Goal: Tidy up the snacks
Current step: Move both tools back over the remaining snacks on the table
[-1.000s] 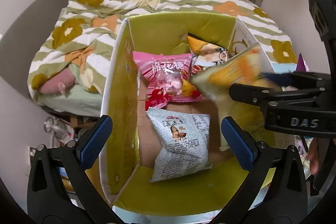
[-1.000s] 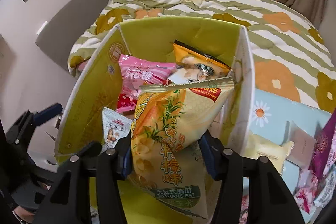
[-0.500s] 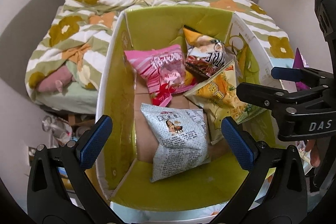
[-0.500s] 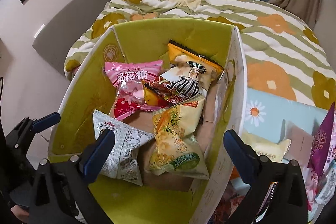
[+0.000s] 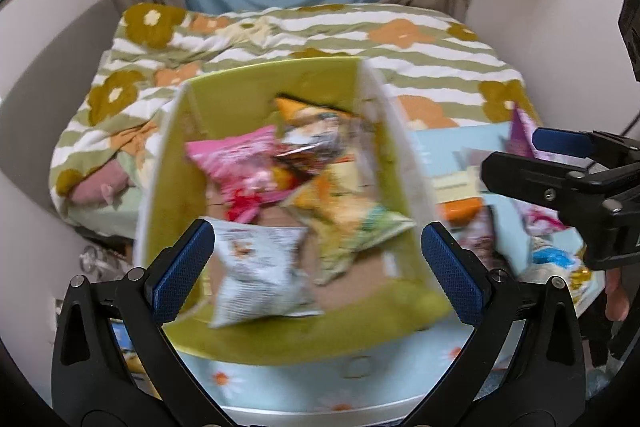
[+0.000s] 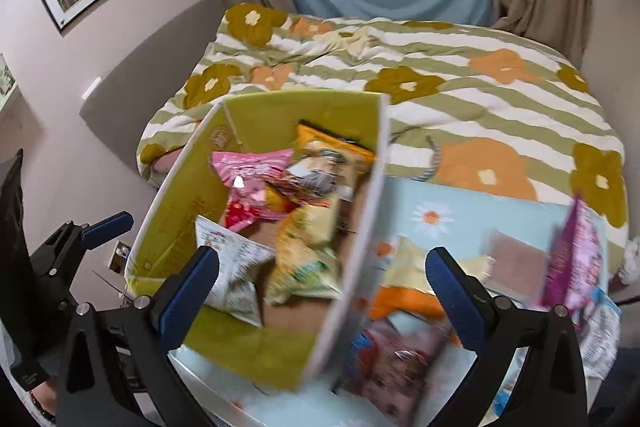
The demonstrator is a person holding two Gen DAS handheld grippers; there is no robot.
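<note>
A yellow-green box (image 5: pixel 176 163) with white outer walls is being shown open-topped on a pale blue daisy-print surface (image 6: pixel 472 215), in front of a striped floral quilt (image 6: pixel 440 95). Five snack bags are being held inside it, all blurred. A white-and-grey printed bag (image 5: pixel 260 267) is lying nearest the cameras, its long axis running front to back. Beside it, a yellow-green chip bag (image 5: pixel 352 223) is lying aslant, its narrow end pointing toward the far left. Behind these, a pink candy bag (image 5: pixel 236 163) is lying crosswise against the left wall, and an orange bag (image 5: pixel 308 115) with a silver-brown bag (image 6: pixel 316 183) over it is leaning toward the far right corner.

Outside the box, on the right, more snacks are being left loose: a purple pouch (image 6: pixel 576 247) standing upright, an orange packet (image 6: pixel 404 301) and a reddish pack (image 6: pixel 396 359).

The left gripper (image 5: pixel 316 267) is being held spread wide over the box with nothing between its pads. The right gripper (image 6: pixel 320 295) is likewise being held wide apart and empty, straddling the box's right wall.
</note>
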